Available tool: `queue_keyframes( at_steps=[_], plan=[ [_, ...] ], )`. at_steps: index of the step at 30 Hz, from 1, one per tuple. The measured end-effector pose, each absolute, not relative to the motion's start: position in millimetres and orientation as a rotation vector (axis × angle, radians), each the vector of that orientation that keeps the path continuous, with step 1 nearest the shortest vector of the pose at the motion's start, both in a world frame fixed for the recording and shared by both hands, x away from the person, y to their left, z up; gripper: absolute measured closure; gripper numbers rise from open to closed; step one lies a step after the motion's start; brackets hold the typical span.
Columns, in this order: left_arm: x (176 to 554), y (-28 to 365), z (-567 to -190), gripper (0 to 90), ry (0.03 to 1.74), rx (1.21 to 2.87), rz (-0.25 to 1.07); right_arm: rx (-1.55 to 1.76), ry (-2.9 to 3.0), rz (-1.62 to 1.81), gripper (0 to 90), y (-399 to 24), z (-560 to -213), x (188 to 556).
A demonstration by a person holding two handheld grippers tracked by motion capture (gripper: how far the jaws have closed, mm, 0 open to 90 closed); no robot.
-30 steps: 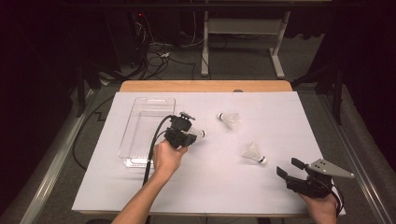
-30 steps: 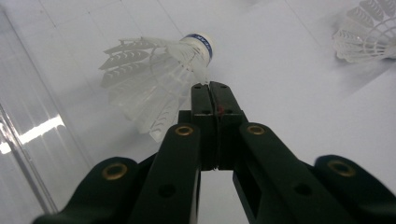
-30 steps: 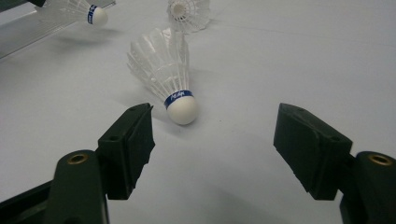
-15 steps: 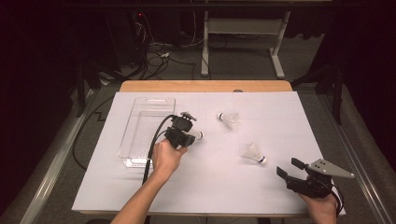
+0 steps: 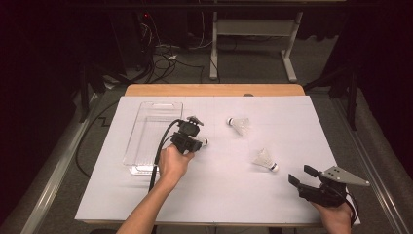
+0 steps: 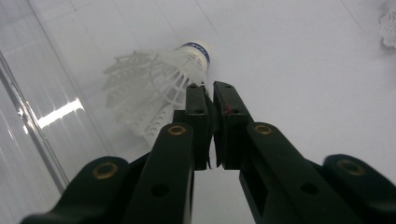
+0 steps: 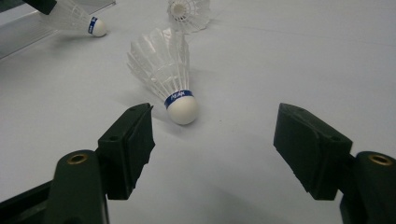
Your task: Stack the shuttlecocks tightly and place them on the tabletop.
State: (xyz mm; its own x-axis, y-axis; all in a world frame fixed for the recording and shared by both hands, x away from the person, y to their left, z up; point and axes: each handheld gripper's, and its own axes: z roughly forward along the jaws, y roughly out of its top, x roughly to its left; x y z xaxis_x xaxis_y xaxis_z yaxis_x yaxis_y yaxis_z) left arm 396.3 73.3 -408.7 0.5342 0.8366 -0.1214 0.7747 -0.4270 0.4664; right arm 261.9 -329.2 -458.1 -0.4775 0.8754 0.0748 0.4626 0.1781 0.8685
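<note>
The left hand-held gripper [image 6: 208, 91], jaws just starting to part around a shuttlecock's [image 6: 159, 84] feathers at centre frame, is releasing; next, the wide-open right hand-held gripper [image 7: 212, 140] is facing another shuttlecock [image 7: 166, 74].

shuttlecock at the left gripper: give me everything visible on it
The shuttlecock is white, with a slotted, plastic-looking skirt and a rounded white cork nose banded in blue with small lettering. In the left gripper view it sits tilted, nose up and away, skirt flaring toward the clear tray. The left gripper, jaws nearly shut and just starting to open, pinches the skirt's edge near the nose. Whether it rests on the white table cover cannot be told.
</note>
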Motion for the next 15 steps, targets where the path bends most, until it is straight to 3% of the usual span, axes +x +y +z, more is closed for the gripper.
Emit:
queue_keyframes(
  at_steps=[15],
  plan=[
    [401.2, 72.3, -408.6, 76.3, 1.314, 2.204, 0.242, 1.255, 2.017, 1.239, 29.0, -329.6, -458.2, 261.8]
  ],
)
